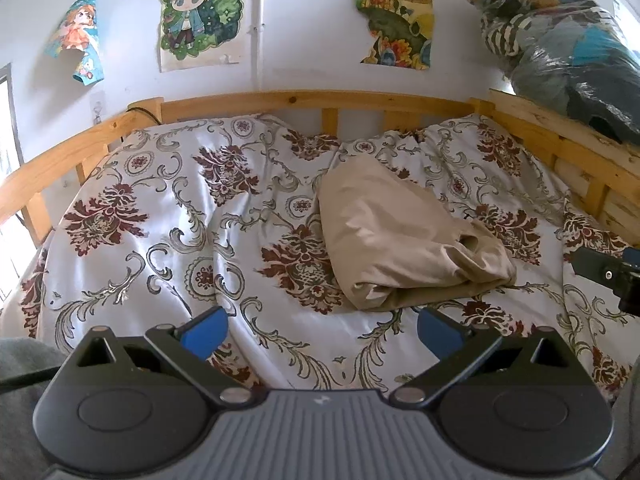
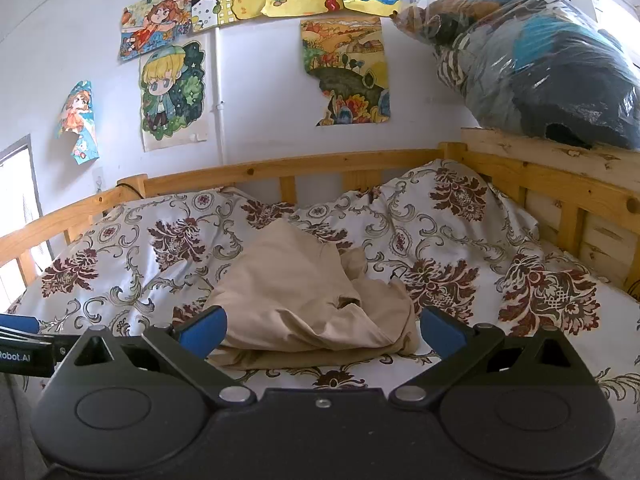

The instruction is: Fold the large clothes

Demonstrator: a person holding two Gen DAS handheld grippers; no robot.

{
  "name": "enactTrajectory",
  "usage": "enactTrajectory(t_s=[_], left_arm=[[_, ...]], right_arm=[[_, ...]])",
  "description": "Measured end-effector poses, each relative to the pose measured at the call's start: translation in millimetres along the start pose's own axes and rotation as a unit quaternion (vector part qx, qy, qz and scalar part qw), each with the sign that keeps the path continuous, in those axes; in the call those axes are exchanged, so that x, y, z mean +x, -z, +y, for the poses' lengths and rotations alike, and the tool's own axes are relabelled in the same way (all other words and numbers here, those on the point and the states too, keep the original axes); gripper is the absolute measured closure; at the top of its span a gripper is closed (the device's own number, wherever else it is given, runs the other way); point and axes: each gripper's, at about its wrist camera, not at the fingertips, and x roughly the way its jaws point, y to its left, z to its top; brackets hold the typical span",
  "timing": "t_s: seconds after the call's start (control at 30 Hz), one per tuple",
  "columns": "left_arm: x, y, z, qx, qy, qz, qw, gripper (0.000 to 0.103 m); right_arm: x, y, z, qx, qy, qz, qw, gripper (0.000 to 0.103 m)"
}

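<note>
The words "Robot.AI" showed on the left gripper at the left edge. Both claws, left and right gripper, were wide and held nothing. The tan cloth lay bunched on the flowered blanket mid-frame, drawings above.

The folded cloth is plain tan. The bed cover is white with dark red flowers and grey-green curls. The bed rail is yellow-brown wood. The finger pads are blue — their arms are black. The wall pictures are bright — yellow, blue, orange, green.
</note>
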Motion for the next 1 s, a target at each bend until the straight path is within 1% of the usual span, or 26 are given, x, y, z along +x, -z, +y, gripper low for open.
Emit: enactTrajectory(t_s=[0.67,1.0], left_arm=[[-0.9,0.8,-2.4,0.014,-0.001,-0.001,0.9999,0.001],[0.0,1.0,-2.4,0.021,0.007,0.003,0.9997,0.001]], right_arm=[[3.4,1.1,2.7,0.003,0.002,0.007,1.0,0.001],[5.1,1.0,5.2,0.006,0.006,0.012,1.0,0.001]])
